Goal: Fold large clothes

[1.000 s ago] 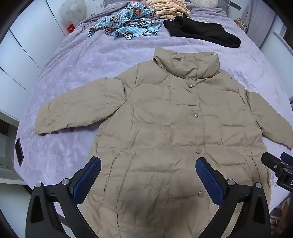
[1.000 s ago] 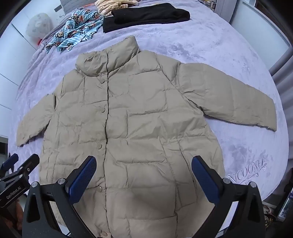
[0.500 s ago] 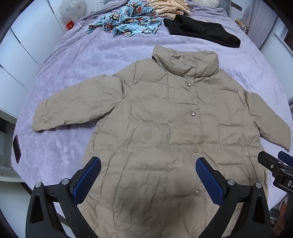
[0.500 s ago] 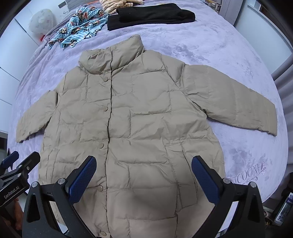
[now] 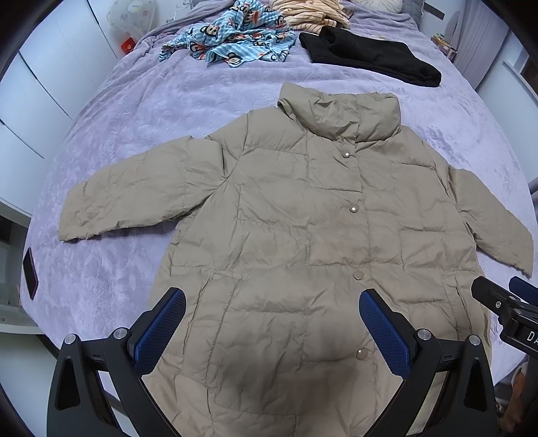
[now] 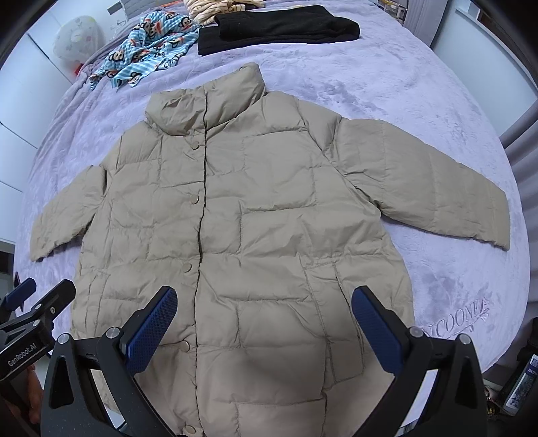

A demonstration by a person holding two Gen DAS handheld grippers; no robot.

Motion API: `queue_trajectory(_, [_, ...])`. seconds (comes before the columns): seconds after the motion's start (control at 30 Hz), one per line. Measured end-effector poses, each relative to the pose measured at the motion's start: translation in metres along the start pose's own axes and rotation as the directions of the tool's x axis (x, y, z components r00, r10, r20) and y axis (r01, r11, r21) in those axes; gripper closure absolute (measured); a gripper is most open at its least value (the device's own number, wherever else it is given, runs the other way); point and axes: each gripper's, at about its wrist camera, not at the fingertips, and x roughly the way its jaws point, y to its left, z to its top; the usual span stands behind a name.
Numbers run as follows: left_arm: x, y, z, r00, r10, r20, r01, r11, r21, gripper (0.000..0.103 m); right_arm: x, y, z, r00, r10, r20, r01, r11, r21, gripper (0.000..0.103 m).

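A beige quilted puffer jacket (image 5: pixel 302 228) (image 6: pixel 255 218) lies flat and buttoned on a lilac bed, collar away from me, both sleeves spread out to the sides. My left gripper (image 5: pixel 272 316) hovers open above the jacket's lower left front, nothing between its blue pads. My right gripper (image 6: pixel 264 312) hangs open above the lower right front, also holding nothing. Each gripper's tip shows at the edge of the other's view: the right one (image 5: pixel 504 302), the left one (image 6: pixel 37 302).
At the bed's far end lie a blue monkey-print garment (image 5: pixel 235 37), a folded black garment (image 5: pixel 370 57) and a striped beige one (image 5: pixel 312 13). A dark phone (image 5: pixel 29 272) rests at the bed's left edge. White cupboards stand on the left; the lilac bedspread (image 6: pixel 420 84) surrounds the jacket.
Both grippers have drawn back and risen slightly, so the jacket sits a little farther and more fully in view. Jaws stayed open; the jacket has not moved.
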Motion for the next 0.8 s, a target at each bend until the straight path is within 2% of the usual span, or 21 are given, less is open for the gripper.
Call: queue_trajectory(0.8, [-0.0003,-0.0012,-0.0005,1.0,0.008,0.0,-0.008,1.0,0.0,0.0,0.0005,0.0004,0.001,1.0,0.001,0.002,-0.001,1.0,0.0,0.0])
